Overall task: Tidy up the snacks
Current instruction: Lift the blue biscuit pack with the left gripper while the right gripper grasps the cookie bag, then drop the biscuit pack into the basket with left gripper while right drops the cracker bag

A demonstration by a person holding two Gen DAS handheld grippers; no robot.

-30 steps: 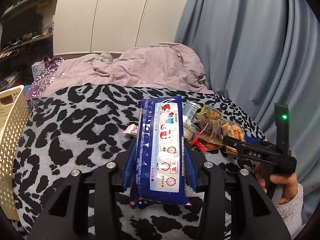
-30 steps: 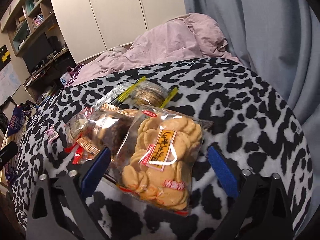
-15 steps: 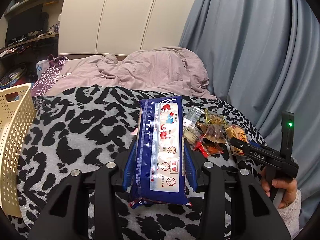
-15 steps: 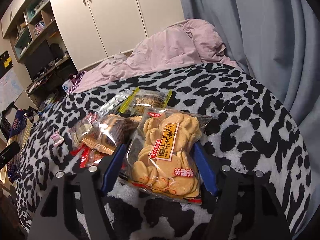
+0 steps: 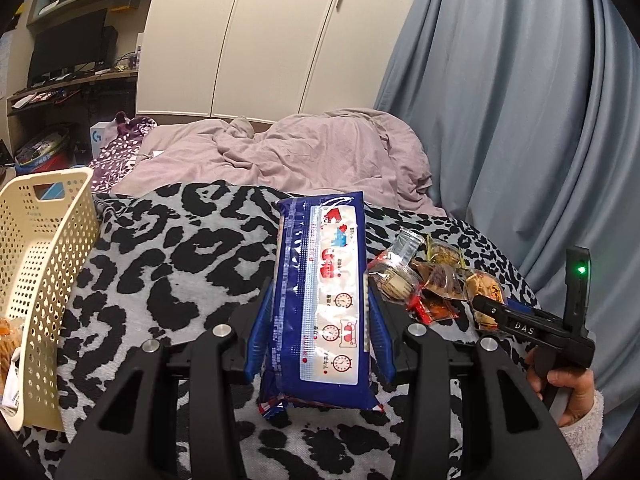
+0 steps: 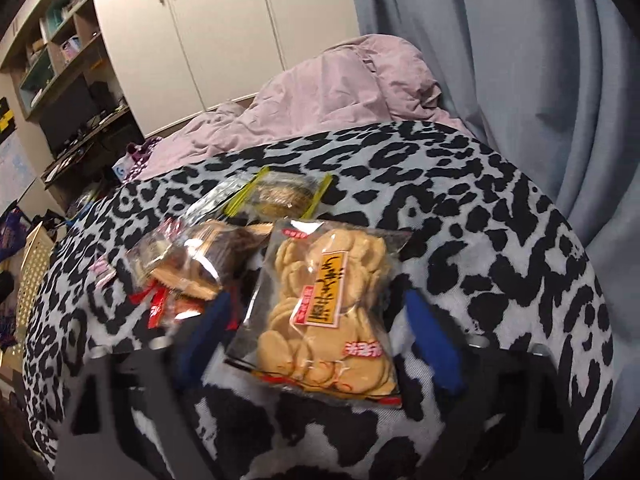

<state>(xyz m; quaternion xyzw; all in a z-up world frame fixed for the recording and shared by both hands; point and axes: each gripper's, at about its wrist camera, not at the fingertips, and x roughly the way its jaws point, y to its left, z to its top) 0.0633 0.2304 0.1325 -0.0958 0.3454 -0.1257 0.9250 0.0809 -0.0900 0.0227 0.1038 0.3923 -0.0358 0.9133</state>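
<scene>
Left wrist view: left gripper (image 5: 318, 330) clamps a blue packet (image 5: 322, 300) between its pads, long axis running 6 to 12 o'clock, sealed end nearest the camera, held above the spotted blanket (image 5: 176, 248). A cream basket (image 5: 48, 264) stands at 9 o'clock, open room between. Loose snacks (image 5: 424, 280) lie at 3 o'clock, beside the right gripper (image 6: 320, 312), whose jaws stand wide around a cracker bag (image 6: 324, 304) lying on the blanket, pads apart from its sides. A pink duvet (image 5: 288, 156), cupboards (image 5: 248, 36) and curtain (image 5: 520, 120) lie beyond.
</scene>
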